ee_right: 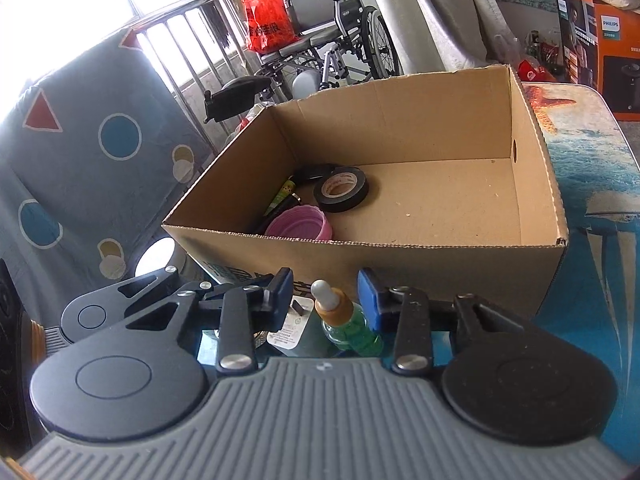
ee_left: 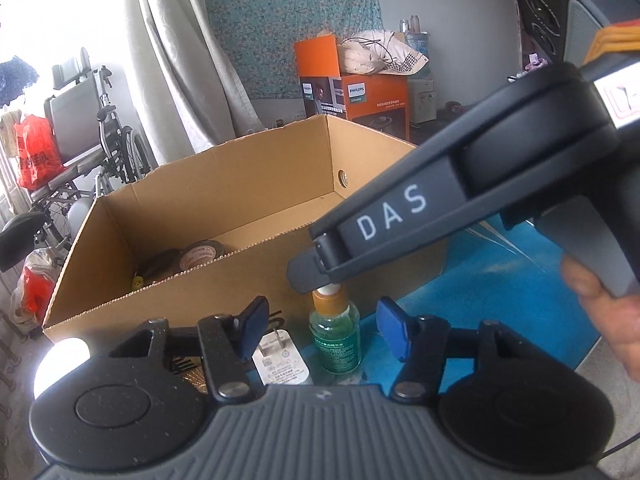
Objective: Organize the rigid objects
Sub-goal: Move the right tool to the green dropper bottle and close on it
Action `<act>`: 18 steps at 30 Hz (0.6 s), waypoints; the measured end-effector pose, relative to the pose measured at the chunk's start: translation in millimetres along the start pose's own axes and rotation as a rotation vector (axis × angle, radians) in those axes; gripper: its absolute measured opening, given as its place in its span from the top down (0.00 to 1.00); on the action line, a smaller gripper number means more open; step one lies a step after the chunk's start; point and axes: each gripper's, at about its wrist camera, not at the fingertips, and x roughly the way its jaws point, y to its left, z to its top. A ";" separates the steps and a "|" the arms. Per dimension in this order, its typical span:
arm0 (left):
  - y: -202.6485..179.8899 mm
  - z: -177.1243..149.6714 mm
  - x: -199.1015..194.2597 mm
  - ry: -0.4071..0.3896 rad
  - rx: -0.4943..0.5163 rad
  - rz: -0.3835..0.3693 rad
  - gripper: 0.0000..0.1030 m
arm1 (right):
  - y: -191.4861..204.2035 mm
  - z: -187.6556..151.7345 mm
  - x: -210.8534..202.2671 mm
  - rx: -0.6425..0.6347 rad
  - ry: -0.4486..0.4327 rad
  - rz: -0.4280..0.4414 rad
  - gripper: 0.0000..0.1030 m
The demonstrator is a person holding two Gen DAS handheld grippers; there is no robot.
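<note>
The bottle (ee_right: 347, 322), green liquid under an orange collar and white dropper tip, stands upright on the worktop (ee_right: 592, 240) just in front of the near wall of the box (ee_right: 400, 256). Standing outside the box, it looks to be the next thing to go in. The right tool (ee_right: 325, 300) is spread open with the bottle's neck between its fingers; neither pad seems to touch it yet, so this reads as lining up for a pinch around the collar, where the shape gives a hold that the slick glass body would not. In the left view the right tool comes in from the right and above, its tip over the dropper.

The left tool (ee_left: 324, 328) is open too, holding nothing, its fingers either side of the bottle but nearer the camera; it seems parked close by, not gripping.

Just left of the bottle a white plug (ee_left: 280, 360) lies flat, prongs pointing toward the box, likely also waiting its turn.

Inside the box, gathered at the left end, sit a black tape roll (ee_right: 341, 189), a pink lid (ee_right: 298, 224) and a pen (ee_right: 285, 194), leaving the right floor free for more
</note>
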 end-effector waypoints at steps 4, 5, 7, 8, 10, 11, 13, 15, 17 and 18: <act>-1.3 1.1 7.7 0.021 0.008 -0.012 0.67 | -7.0 1.6 8.8 0.025 0.012 0.009 0.78; -1.7 1.7 9.4 0.026 0.008 -0.019 0.67 | -8.4 1.4 9.8 0.033 0.012 0.015 0.79; -2.9 2.3 10.4 0.028 0.008 -0.031 0.73 | -8.3 -0.3 8.9 0.040 0.010 0.021 0.81; -4.0 2.7 11.0 0.031 0.010 -0.033 0.73 | -8.2 -0.5 9.1 0.039 0.009 0.021 0.81; -4.9 2.6 11.4 0.030 0.008 -0.032 0.74 | -9.0 -1.6 8.0 0.035 0.005 0.016 0.81; -4.6 2.6 10.9 0.028 0.003 -0.034 0.74 | -9.1 -2.1 7.7 0.035 0.004 0.014 0.81; -3.7 2.6 10.4 0.028 -0.014 -0.044 0.74 | -11.0 -3.4 6.1 0.042 0.001 0.012 0.81; -1.4 3.2 10.2 0.027 -0.033 -0.061 0.75 | -13.3 -5.0 4.3 0.046 -0.001 0.009 0.81; -2.3 4.6 7.9 0.024 -0.043 -0.080 0.77 | -15.3 -8.3 -0.8 0.052 -0.003 0.002 0.81; -3.0 5.0 7.6 0.026 -0.046 -0.092 0.78 | -16.6 -10.1 -3.6 0.057 -0.005 -0.004 0.81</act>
